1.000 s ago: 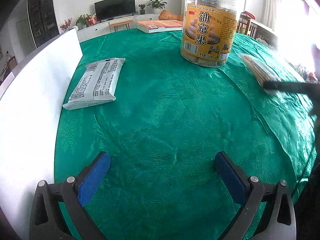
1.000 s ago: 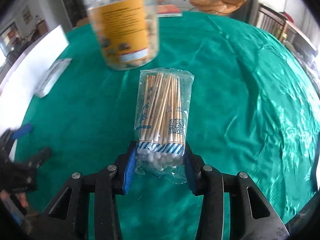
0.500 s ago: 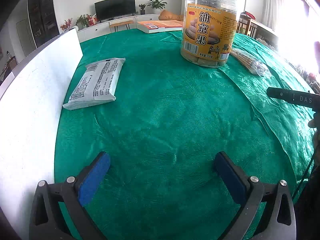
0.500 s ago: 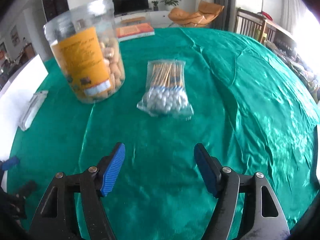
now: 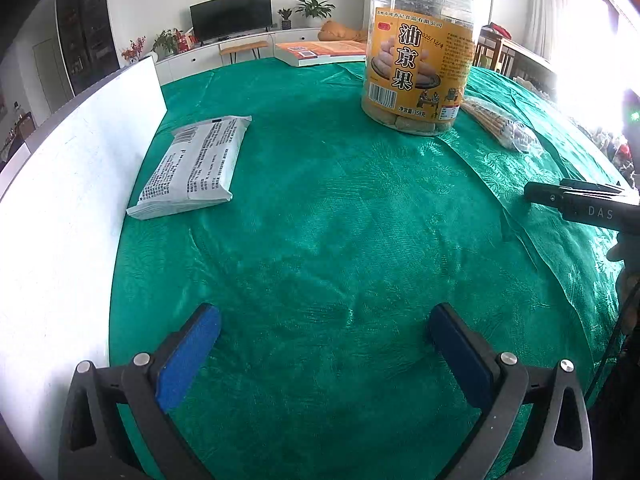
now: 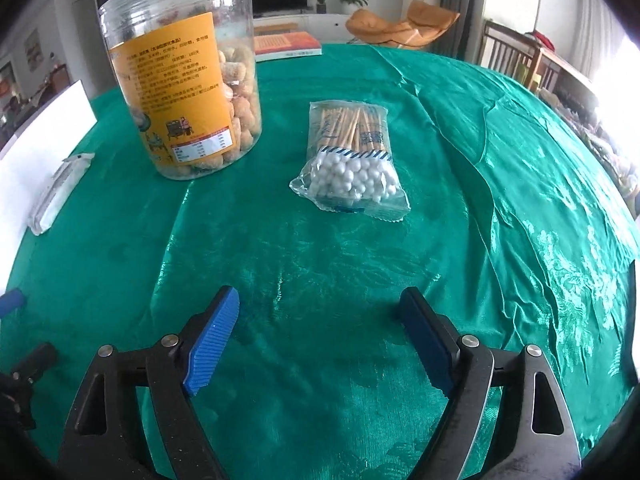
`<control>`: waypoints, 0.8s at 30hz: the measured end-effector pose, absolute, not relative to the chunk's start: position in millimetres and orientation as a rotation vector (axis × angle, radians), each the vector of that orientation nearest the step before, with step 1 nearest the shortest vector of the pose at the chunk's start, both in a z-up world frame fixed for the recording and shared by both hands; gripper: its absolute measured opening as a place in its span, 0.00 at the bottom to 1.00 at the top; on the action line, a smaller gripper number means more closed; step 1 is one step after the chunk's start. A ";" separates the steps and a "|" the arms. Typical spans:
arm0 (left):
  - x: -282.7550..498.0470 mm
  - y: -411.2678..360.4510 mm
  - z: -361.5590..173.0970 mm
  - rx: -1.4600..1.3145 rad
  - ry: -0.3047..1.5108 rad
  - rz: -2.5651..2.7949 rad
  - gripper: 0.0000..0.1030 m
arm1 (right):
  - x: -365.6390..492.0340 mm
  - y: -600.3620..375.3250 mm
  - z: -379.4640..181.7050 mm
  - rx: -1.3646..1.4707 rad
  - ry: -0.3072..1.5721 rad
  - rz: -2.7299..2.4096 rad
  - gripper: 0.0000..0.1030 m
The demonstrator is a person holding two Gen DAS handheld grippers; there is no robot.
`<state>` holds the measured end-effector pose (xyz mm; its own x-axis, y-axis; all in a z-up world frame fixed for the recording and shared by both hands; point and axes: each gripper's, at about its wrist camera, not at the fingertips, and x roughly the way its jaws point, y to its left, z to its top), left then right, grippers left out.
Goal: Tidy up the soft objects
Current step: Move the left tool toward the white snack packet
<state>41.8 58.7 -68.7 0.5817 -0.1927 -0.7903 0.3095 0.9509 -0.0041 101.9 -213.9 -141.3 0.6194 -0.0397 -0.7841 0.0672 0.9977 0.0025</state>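
1. Risk first, with the snack jar as landmark: the cotton-swab packet lies flat on the green tablecloth, just right of the jar and apart from it. The right gripper sits on the near side of the jar; its jaws have just been opening and now stand wide with only cloth between them, so the packet is free.

2. A reach back toward the packet could clip the jar. It is tall and close, and a nudge to its upper wall might tip or slide it.

3. The packet's film looks slick and loosely filled. A pinch at the swab-head end could squeeze the contents sideways and let it slip out.

4. The cloth is creased on the jar's right. Dragging a finger low across it could bunch the fabric and shift both the jar and the packet.

5. The left gripper is also spread wide and empty, well on the near side of the jar. The white soft pack lies left of the jar beside a white board; a careless approach could push the pack against that board.
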 end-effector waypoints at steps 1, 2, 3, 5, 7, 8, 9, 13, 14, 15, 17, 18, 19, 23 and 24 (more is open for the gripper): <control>41.8 58.7 -68.7 0.140 0.904 -0.294 1.00 | 102.5 -214.4 -141.2 0.033 0.900 -0.061 0.83; 41.7 58.7 -68.8 0.140 0.904 -0.294 1.00 | 102.0 -214.3 -141.0 0.033 0.900 -0.060 0.83; 41.8 58.8 -68.8 0.140 0.904 -0.294 1.00 | 101.6 -214.1 -141.0 0.033 0.899 -0.060 0.84; 42.3 58.8 -68.6 0.140 0.904 -0.295 1.00 | 103.0 -214.5 -141.3 0.033 0.899 -0.061 0.84; 42.0 58.8 -68.8 0.140 0.904 -0.294 1.00 | 103.0 -214.7 -141.2 0.033 0.899 -0.061 0.84; 41.7 58.8 -68.9 0.140 0.904 -0.295 1.00 | 103.1 -214.8 -141.2 0.033 0.900 -0.061 0.84; 41.8 58.8 -69.0 0.140 0.904 -0.295 1.00 | 102.9 -214.6 -141.2 0.033 0.899 -0.061 0.84; 41.8 58.8 -69.0 0.140 0.904 -0.294 1.00 | 103.1 -214.9 -141.1 0.033 0.900 -0.060 0.84; 41.7 58.9 -69.0 0.140 0.904 -0.294 1.00 | 103.0 -214.9 -141.1 0.033 0.899 -0.060 0.85; 42.3 58.9 -68.8 0.140 0.905 -0.293 1.00 | 103.0 -214.9 -141.1 0.033 0.899 -0.060 0.85; 41.0 58.4 -69.2 0.141 0.911 -0.291 1.00 | 103.2 -215.0 -141.1 0.033 0.900 -0.060 0.85; 43.8 58.5 -68.7 0.143 0.927 -0.289 1.00 | 103.0 -214.8 -141.2 0.033 0.900 -0.060 0.85; 47.3 56.6 -67.6 0.149 0.958 -0.287 1.00 | 103.1 -215.0 -141.2 0.033 0.900 -0.060 0.85; 69.2 45.7 -46.5 0.196 0.993 -0.293 1.00 | 103.2 -215.1 -141.2 0.033 0.899 -0.060 0.85; 79.5 42.4 -33.5 0.225 0.947 -0.276 1.00 | 103.1 -214.9 -141.2 0.033 0.899 -0.060 0.85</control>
